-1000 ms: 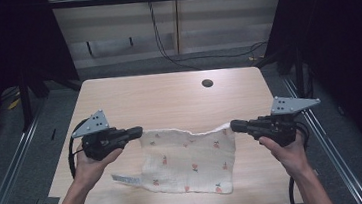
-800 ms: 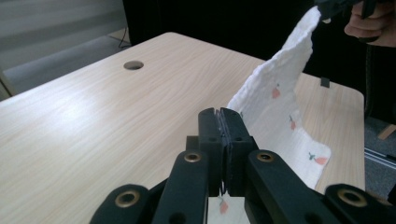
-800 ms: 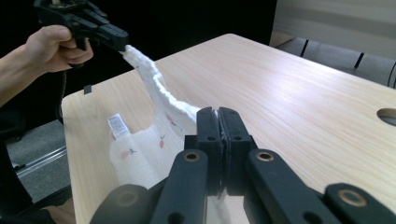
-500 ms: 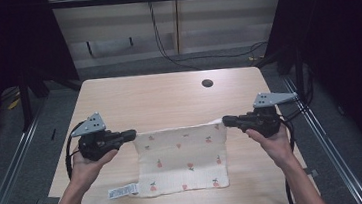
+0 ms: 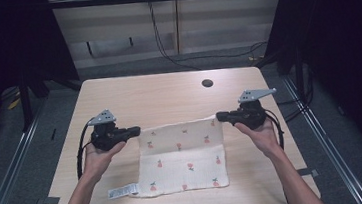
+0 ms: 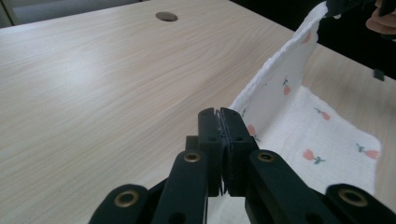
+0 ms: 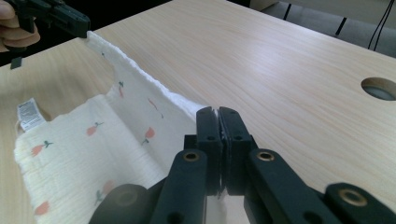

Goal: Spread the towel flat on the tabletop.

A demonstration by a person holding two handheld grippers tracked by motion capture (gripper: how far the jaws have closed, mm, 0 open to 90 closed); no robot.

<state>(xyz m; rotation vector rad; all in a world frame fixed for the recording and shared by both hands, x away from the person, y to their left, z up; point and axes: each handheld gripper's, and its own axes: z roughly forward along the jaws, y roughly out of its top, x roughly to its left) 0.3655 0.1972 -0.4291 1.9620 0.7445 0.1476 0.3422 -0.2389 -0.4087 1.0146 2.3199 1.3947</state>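
Cloth (image 5: 183, 157), cream with small red flowers, stretches between my two tools at the near middle of the table (image 5: 168, 95). My left tool (image 5: 134, 132) is clenched on the cloth's far left corner, and my right tool (image 5: 220, 117) is clenched on its far right corner, so the far edge runs taut from one to the other, raised a little above the wood. From that edge the cloth hangs down toward me, and its near part lies flat on the table, reaching close to the near edge. In the left gripper view the jaws of my left tool (image 6: 220, 116) stand pressed together with the fabric (image 6: 299, 116) caught between them, the cloth rising away to the right toward my other tool. In the right gripper view my right tool (image 7: 218, 116) grips the same way, and the cloth (image 7: 93, 144) runs off to the left. A white care label (image 5: 123, 191) sticks out from the near left corner of the cloth, flat on the table. A dark round hole (image 5: 207, 83) sits in the table on the far side, well apart from the cloth and a bit left of my right tool.
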